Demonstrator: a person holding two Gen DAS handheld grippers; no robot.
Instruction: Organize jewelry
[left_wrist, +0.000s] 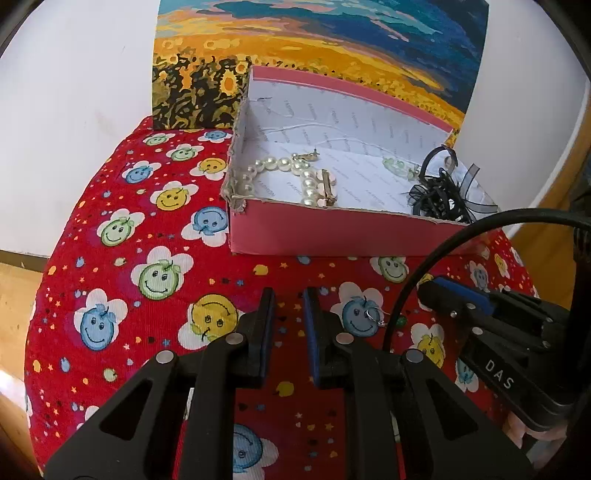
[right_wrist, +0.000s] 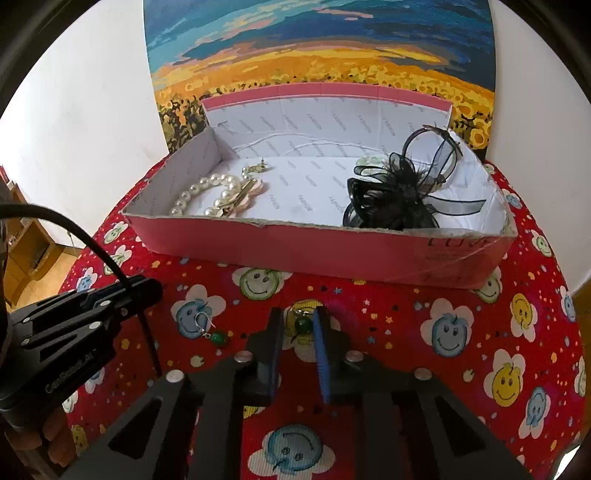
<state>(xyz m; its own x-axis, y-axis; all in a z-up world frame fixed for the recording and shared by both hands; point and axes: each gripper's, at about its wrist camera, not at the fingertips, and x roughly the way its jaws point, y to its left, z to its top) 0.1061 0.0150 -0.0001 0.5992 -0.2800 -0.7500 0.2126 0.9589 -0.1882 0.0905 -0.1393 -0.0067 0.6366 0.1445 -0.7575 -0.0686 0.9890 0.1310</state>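
Note:
A pink box (left_wrist: 332, 229) (right_wrist: 314, 240) with white lining stands on the red cloth. It holds a pearl bracelet (left_wrist: 284, 164) (right_wrist: 207, 184), a black ribbon hairpiece (left_wrist: 443, 195) (right_wrist: 395, 195) and pale green beads (left_wrist: 397, 166) (right_wrist: 369, 161). In front of the box, my right gripper (right_wrist: 299, 321) (left_wrist: 430, 291) is shut on a green bead earring (right_wrist: 303, 325) at the cloth. A second green bead earring (right_wrist: 212, 334) (left_wrist: 376, 317) lies loose between the two grippers. My left gripper (left_wrist: 289, 299) (right_wrist: 157, 290) hovers shut over the cloth, holding nothing.
The round surface wears a red cloth (left_wrist: 147, 277) printed with smiley flowers. A sunflower painting (left_wrist: 295, 44) leans on the white wall behind the box. A black cable (left_wrist: 424, 266) arcs over the right gripper. Wooden furniture (right_wrist: 26, 243) stands lower left.

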